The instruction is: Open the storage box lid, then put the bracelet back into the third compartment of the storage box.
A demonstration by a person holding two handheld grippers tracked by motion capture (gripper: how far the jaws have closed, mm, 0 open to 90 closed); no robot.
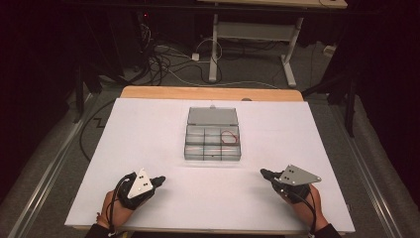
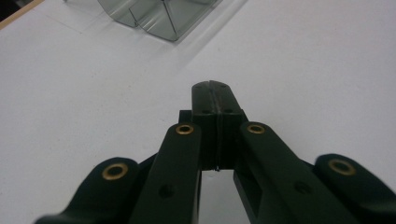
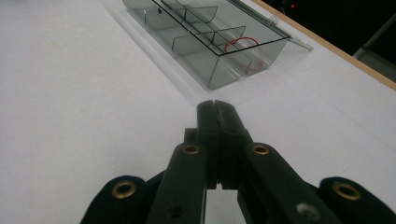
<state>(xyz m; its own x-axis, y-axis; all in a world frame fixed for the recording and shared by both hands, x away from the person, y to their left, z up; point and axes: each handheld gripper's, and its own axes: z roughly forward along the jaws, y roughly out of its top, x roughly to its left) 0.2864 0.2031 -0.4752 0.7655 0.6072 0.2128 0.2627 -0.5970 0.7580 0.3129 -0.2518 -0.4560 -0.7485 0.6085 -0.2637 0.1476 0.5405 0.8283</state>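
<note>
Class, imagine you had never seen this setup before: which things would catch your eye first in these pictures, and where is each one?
First comes the clear plastic compartment box at the middle of the white table, lid open toward the far edge, with a red rubber band in a right-hand compartment. Next, the two black grippers near the table's front edge, the left gripper and the right gripper, both shut on nothing and angled inward toward the box.

Both hands are wearing dark sleeves at the wrist. The left gripper [image 1: 159, 179] and right gripper [image 1: 264, 173] are showing black bodies, each carrying a grey three-cornered plate with small dark holes and trailing a black cable. In the gripper views, black linkage arms are displaying brass-coloured rivets and recessed screw holes.
</note>
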